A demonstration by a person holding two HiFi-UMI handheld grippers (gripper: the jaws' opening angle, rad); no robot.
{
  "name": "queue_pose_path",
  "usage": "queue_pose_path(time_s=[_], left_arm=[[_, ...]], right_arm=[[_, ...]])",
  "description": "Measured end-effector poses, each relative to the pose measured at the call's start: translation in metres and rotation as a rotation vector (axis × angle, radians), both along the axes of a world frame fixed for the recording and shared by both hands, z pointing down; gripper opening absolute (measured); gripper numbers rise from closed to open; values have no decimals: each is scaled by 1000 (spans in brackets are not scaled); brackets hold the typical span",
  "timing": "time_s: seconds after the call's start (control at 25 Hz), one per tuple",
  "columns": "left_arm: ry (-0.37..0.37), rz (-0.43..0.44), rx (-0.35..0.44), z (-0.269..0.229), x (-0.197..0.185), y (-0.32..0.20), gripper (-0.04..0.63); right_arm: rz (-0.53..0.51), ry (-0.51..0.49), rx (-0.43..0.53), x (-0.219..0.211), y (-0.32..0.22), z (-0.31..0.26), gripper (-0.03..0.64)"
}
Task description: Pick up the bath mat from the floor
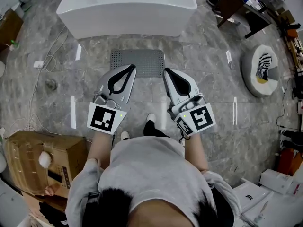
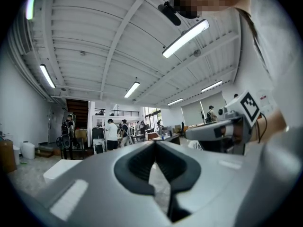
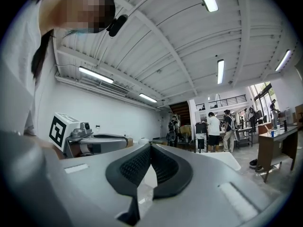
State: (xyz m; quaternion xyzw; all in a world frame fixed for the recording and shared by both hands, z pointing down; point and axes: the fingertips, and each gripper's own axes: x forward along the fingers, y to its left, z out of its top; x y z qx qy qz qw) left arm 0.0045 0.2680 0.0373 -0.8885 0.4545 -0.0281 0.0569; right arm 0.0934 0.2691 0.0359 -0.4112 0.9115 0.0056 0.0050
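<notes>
A grey dotted bath mat [image 1: 138,61] lies flat on the marble floor in front of the white bathtub [image 1: 127,8]. In the head view my left gripper [image 1: 131,68] and right gripper [image 1: 165,71] are held side by side above the mat's near edge, both shut with nothing between the jaws. Both gripper views look level across the room. There the left gripper [image 2: 155,143] and right gripper [image 3: 150,145] show their tips touching and no mat. Each gripper view also shows the other gripper alongside.
A cardboard box [image 1: 41,161] stands at the lower left and a round white cushion [image 1: 260,70] with a striped item at the right. A cable and plug [image 1: 39,64] lie left of the mat. The person's feet [image 1: 149,124] stand just behind the grippers.
</notes>
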Motion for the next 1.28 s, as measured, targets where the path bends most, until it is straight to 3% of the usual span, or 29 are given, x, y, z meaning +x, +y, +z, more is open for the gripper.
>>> queue_pose_path(time_s=[0.72, 1.28], left_arm=[[-25, -60, 10, -1, 83, -42, 2], [-26, -112, -6, 8, 84, -66, 2]], right_arm=[[-74, -21, -6, 78, -52, 3, 2], [-98, -42, -24, 87, -81, 13, 2]])
